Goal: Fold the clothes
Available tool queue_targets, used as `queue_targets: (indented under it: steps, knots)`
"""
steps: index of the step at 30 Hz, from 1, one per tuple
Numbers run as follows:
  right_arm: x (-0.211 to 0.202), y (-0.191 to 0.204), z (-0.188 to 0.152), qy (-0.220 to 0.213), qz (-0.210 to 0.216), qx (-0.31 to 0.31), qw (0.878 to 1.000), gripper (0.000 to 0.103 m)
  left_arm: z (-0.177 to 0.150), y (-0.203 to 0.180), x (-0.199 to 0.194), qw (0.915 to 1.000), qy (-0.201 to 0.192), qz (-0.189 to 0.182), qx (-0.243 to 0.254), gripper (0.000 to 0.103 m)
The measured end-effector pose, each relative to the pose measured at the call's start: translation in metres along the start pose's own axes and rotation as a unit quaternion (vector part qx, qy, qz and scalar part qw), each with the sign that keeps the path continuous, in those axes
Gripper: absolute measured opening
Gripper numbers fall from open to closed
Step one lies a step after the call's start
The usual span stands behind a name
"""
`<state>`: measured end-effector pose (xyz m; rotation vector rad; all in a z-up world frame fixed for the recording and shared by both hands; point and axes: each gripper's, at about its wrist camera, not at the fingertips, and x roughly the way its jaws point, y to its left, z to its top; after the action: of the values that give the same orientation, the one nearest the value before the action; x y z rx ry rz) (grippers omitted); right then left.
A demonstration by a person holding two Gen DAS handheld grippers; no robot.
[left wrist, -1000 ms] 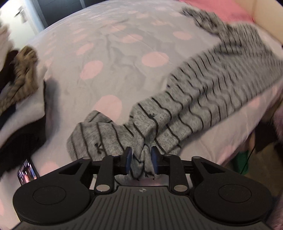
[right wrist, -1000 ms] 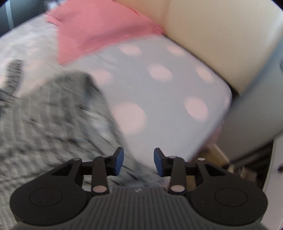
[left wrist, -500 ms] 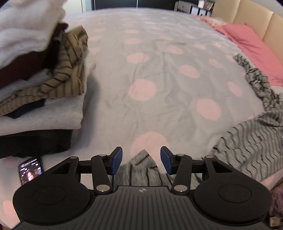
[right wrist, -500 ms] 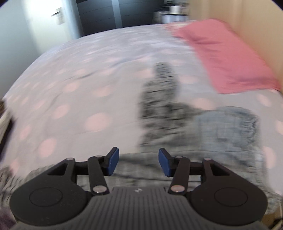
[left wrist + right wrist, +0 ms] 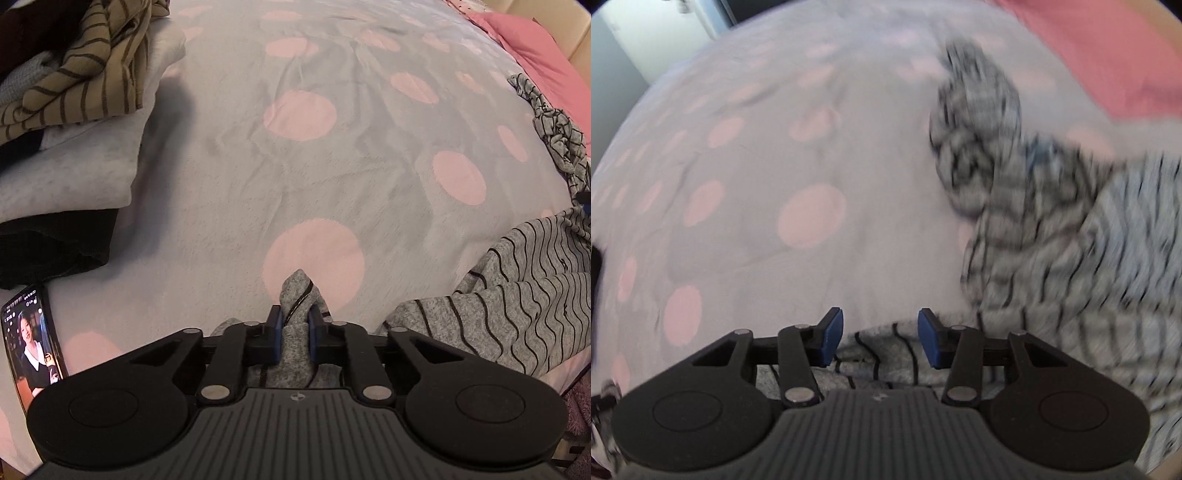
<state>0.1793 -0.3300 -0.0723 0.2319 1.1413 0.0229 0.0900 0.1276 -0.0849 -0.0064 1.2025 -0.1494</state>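
A grey garment with thin black stripes (image 5: pixel 517 295) lies at the near right edge of the bed, one sleeve trailing away toward the pink pillow. My left gripper (image 5: pixel 294 336) is shut on a bunched fold of it (image 5: pixel 297 291) at the bed's near edge. In the right wrist view the same garment (image 5: pixel 1071 258) spreads to the right, blurred. My right gripper (image 5: pixel 880 338) is open, its fingers either side of the garment's edge (image 5: pixel 882 350), which lies below them.
A grey bedspread with pink dots (image 5: pixel 314 166) covers the bed. A stack of folded clothes (image 5: pixel 66 122) with a tan striped piece on top sits at left. A phone with a lit screen (image 5: pixel 31 343) lies near it. A pink pillow (image 5: pixel 532 51) lies far right.
My left gripper was open half a second ago and has shut on a fold of the striped garment. The right gripper has swung left and low over the garment's edge, still open.
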Motion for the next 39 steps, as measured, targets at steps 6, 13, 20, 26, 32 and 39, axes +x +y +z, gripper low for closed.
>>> queue_targets:
  steps: [6,13,20,26,32,39]
  knots:
    - [0.021,0.005,-0.012,0.034,0.000,-0.018,0.999,0.000,-0.004,0.013,-0.031,0.9961,-0.079,0.004,-0.038,0.007]
    - [-0.051,-0.008,-0.007,-0.133,-0.020,0.000,0.991,0.000,-0.016,0.026,-0.090,0.9731,-0.219,0.013,-0.069,0.005]
    - [-0.056,0.002,-0.023,-0.098,0.006,-0.049,0.994,0.006,-0.031,0.024,-0.086,0.9840,-0.165,0.059,-0.032,0.006]
    - [-0.032,0.029,-0.045,-0.009,0.103,-0.150,0.983,0.041,-0.041,0.022,-0.082,0.9802,-0.157,0.120,-0.013,0.017]
    - [-0.035,0.067,-0.078,0.003,0.154,-0.284,0.946,0.041,-0.047,0.001,-0.093,0.9727,-0.203,0.099,0.052,0.044]
    - [-0.028,0.090,-0.093,0.011,0.159,-0.357,0.920,0.052,-0.048,-0.053,-0.067,0.9564,-0.185,0.086,0.209,0.047]
